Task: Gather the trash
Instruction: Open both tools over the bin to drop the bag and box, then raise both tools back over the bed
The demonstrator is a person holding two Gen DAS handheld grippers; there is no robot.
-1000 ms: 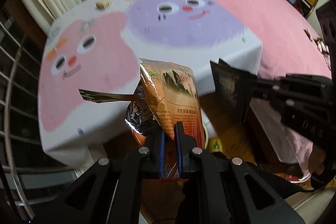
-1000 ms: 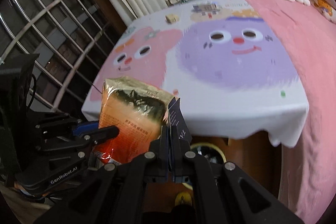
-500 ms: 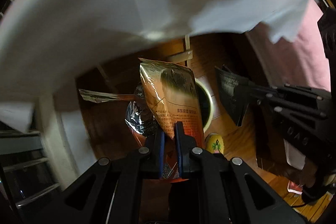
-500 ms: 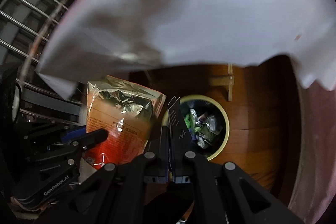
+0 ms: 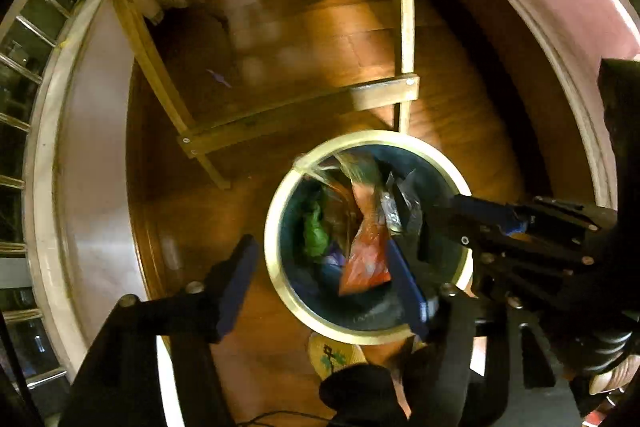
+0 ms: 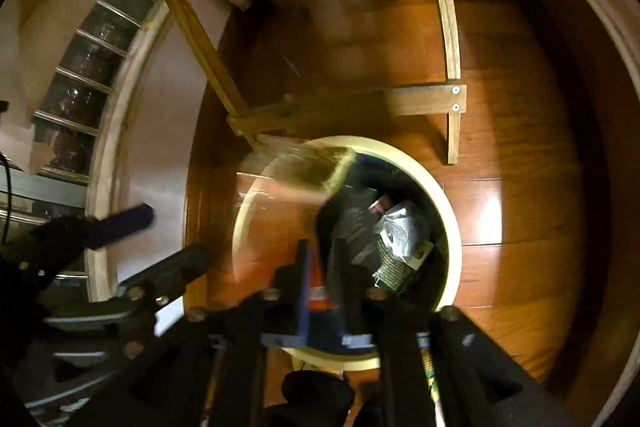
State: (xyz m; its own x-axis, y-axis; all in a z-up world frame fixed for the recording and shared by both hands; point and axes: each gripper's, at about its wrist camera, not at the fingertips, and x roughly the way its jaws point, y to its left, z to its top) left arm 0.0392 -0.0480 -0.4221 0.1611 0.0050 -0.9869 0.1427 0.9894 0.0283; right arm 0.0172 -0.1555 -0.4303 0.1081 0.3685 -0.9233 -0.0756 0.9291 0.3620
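Left claw (image 5: 320, 279) is spread wide over the bin (image 5: 280, 303), and the orange bag (image 5: 366, 251) is seen dropping in. Right claw (image 6: 320, 279) is parted a bit, dark wrapper (image 6: 340, 223) looks just let go. Drop-off pretty much done; any leftover trash can't be seen.

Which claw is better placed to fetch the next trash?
Left, probably: the left claw gapes empty, the orange bag in the bin; the right claw has a dark wrapper at its tips.
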